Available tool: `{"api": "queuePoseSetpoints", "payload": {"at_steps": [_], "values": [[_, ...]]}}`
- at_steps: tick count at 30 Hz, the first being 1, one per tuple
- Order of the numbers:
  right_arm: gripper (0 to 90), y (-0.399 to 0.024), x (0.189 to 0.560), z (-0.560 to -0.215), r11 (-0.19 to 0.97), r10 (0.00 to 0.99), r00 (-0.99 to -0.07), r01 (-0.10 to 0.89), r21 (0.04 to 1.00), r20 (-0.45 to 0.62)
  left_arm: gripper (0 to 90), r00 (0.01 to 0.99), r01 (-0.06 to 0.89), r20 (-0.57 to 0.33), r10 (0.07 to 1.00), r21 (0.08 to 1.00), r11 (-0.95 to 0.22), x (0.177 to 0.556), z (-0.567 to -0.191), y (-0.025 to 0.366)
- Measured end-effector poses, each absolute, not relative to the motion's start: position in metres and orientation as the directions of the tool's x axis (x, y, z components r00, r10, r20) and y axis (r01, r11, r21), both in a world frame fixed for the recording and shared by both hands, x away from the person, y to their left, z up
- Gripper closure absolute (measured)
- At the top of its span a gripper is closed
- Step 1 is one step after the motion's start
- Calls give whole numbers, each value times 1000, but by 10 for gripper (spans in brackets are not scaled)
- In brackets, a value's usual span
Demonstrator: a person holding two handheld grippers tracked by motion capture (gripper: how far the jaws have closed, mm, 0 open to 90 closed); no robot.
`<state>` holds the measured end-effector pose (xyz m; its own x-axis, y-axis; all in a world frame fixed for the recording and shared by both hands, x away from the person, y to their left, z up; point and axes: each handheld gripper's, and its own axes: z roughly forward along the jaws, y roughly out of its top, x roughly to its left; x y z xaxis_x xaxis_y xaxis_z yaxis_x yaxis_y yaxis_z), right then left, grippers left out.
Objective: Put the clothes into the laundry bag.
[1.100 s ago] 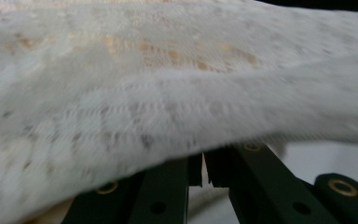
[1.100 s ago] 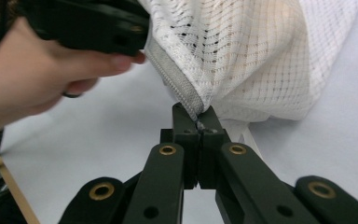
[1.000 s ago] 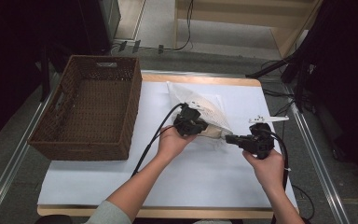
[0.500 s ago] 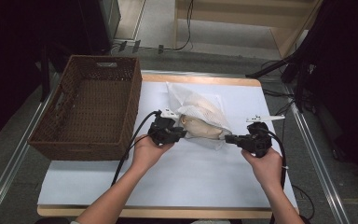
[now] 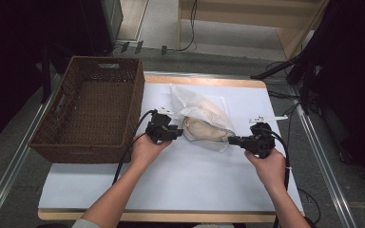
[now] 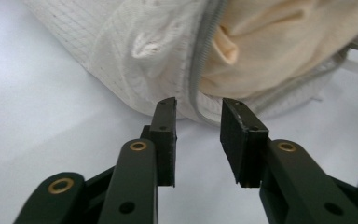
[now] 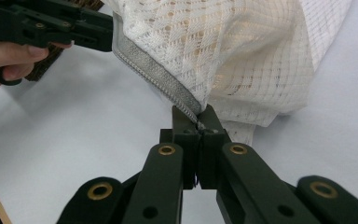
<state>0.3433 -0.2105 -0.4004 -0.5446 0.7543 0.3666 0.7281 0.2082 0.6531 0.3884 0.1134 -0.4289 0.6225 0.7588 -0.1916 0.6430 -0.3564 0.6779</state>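
From the high view, the white mesh zip-up laundry bag with the cream cloth bundle inside lies near the middle of the white-covered table, a little toward its far edge, with the brown woven wicker basket along the left edge. My left gripper sits at the bag's left side, my right gripper at its near right corner.

In the left gripper view, my jaws have just been opening — they stand part-way apart, and the bag's grey zipper edge runs down just ahead of the gap, not pinched. The cream cloth shows through the unzipped mouth.

In the right gripper view, my jaws are clamped tight on the end of the zipper band, pinning that corner of the bag, while the left gripper sits at the band's far end.

My judgement: the mouth is open with the cloth largely tucked in — what is left is to take hold on the left, close the zipper, and probably move the bag to the basket, which is empty as far as I can see.
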Motion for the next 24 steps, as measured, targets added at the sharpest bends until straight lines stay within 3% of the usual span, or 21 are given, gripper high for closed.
{"api": "queuePoseSetpoints", "payload": {"at_steps": [8,11,14,24], "values": [[891,-209,345,-403,207,751,-546,729,653,371,655,618,651,-186,764,667,-363,402,-433,102],[891,-207,344,-404,211,751,-548,729,651,370,728,613,661,-182,769,652,-372,406,-434,96],[891,-207,344,-404,209,750,-548,728,653,370,876,614,667,-194,765,646,-371,406,-434,94],[891,-215,343,-399,191,755,-541,723,664,372,886,618,686,-259,742,639,-348,374,-422,114]]}}
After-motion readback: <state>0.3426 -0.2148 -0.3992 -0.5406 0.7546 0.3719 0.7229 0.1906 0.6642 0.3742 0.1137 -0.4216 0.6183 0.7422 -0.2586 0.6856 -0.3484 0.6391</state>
